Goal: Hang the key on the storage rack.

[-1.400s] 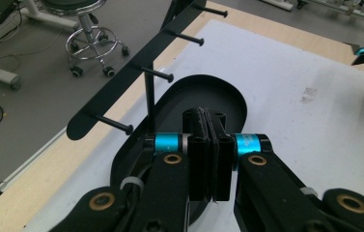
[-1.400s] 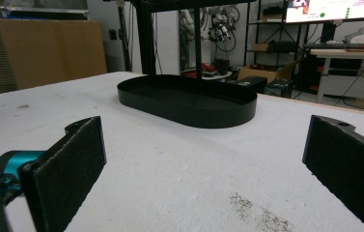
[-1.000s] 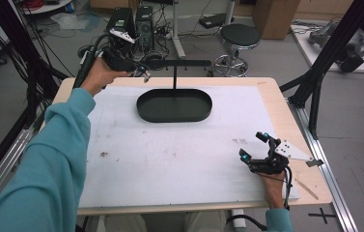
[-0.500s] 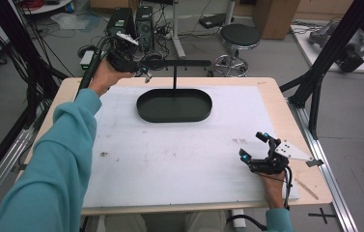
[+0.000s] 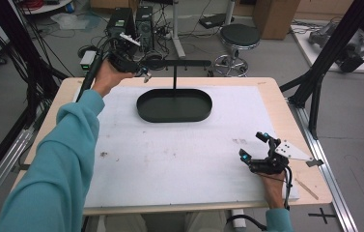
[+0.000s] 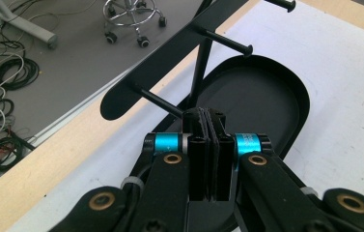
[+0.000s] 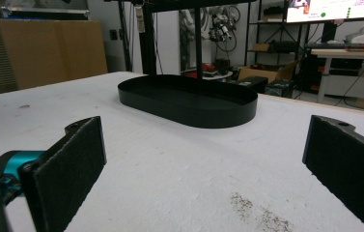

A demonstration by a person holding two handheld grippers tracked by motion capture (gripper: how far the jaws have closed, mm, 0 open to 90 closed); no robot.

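A black stand rises from a black oval tray (image 5: 189, 107) at the back of the white mat; its flat crossbar (image 5: 184, 63) carries several short pegs. My left gripper (image 5: 143, 72) hovers at the bar's left end, held by a hand in a teal sleeve. In the left gripper view its jaws (image 6: 207, 120) are shut, pad against pad, with the tips right at the end of one peg (image 6: 158, 100); I cannot tell whether they touch it. The tray (image 6: 261, 96) lies just beyond. My right gripper (image 5: 253, 146) rests on the mat at the front right, open, nothing between its pads (image 7: 73, 159), facing the tray (image 7: 189, 104).
The white mat (image 5: 170, 159) has a few dark smudges. A black frame strut (image 5: 315, 82) leans at the table's right edge. Beyond the far edge are a stool (image 5: 240, 38), computer towers (image 5: 131, 19) and loose cables on the floor.
The left hand has crept slightly toward the crossbar's left end, jaws staying shut. The right gripper has not moved.
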